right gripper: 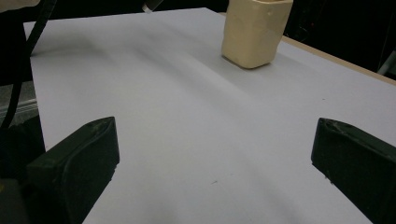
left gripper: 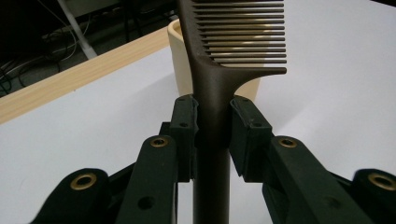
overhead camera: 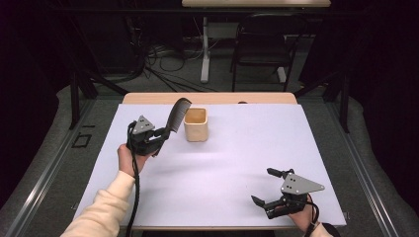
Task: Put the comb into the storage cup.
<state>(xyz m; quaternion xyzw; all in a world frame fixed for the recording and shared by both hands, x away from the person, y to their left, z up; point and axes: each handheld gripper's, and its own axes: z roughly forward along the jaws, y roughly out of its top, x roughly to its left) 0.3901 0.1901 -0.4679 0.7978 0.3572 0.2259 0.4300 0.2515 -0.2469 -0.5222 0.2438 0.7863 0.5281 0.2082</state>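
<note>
- Two grippers are on the table: the left gripper (overhead camera: 160, 134) pinches a dark comb (overhead camera: 177, 116) by its handle, teeth up, just left of the cream cup (overhead camera: 196, 124).
- Top of the comb is cut off in the left gripper view.
- Near right, the right gripper (overhead camera: 264, 186) sits spread wide, holding nothing.
- Inside of the cup is hard to see.

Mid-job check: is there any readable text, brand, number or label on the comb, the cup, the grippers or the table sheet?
None: no readable text in any of the views.
Comb: plain dark handle and teeth, no brand visible.
Cup: plain cream walls, no label.
Left gripper and right gripper: black jaws and grey plates show only screw holes.
White sheet: blank.
</note>
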